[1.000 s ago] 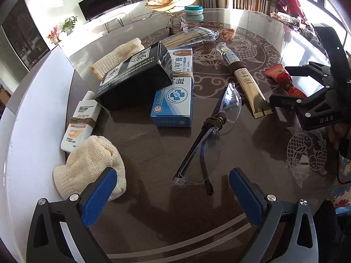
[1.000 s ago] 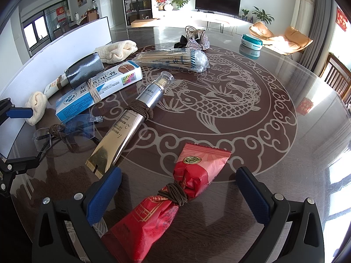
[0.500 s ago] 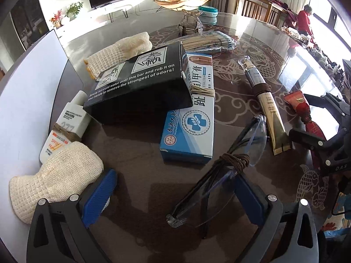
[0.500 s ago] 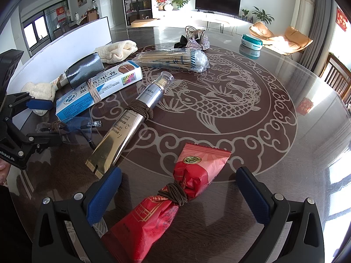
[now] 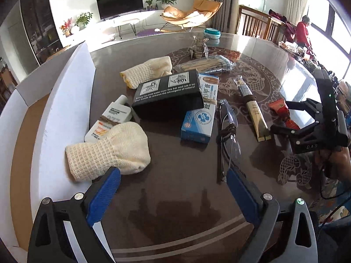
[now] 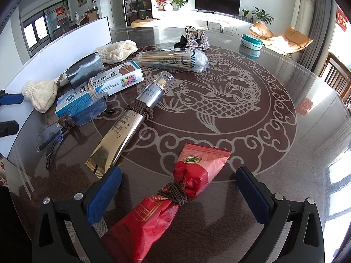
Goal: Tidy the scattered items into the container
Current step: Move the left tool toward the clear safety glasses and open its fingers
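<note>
Both grippers are wide apart and hold nothing: the left gripper (image 5: 173,188) near the glasses (image 5: 228,131), the right gripper (image 6: 177,188) around the red pack (image 6: 175,195) on the desk (image 6: 274,153).

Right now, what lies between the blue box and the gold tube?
The folded glasses, tied with brown cord, lie between the blue box and gold tube; the left wrist view shows it.
</note>
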The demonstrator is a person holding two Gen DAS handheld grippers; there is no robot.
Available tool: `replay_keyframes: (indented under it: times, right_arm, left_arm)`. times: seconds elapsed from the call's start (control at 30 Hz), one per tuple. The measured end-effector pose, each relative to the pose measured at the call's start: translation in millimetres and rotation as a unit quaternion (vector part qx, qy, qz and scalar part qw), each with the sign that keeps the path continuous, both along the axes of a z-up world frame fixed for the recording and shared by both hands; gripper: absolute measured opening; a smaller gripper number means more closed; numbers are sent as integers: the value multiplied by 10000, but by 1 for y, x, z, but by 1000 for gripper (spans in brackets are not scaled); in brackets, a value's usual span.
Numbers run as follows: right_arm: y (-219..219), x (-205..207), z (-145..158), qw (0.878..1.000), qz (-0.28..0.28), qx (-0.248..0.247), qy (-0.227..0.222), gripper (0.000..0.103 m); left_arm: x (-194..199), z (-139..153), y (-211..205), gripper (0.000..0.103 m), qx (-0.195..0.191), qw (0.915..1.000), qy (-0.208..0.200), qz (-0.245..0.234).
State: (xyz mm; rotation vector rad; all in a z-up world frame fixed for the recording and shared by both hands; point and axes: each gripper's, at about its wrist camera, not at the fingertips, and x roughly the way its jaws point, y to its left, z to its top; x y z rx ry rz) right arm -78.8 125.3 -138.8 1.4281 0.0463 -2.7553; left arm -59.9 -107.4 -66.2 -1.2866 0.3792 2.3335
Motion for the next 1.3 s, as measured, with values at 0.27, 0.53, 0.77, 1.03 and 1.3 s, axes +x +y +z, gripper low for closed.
replay_keyframes:
  times: [0.27, 0.53, 0.77, 1.03, 1.3]
  right_arm:
    - [0, 0, 0, 10000, 0, 1, 0, 103]
    - [0, 1, 0, 10000, 0, 1, 1, 103]
    - [0, 1, 0, 10000, 0, 1, 2, 103]
    - [0, 1, 0, 10000, 1, 1, 3, 103]
    - [0, 1, 0, 10000, 1, -1, 3, 103]
  left_arm:
    - [-9, -24, 19, 99, -4, 9987, -472, -169]
    - [-26, -27, 65, 99, 55, 9938, -783, -783]
    - [-20, -39, 84, 103, -388, 9928, -683, -905]
    - [-12, -39, 88, 103, -451, 9896, -725, -1159]
    - [-19, -38, 109, 103, -668, 9878, -1076, -902]
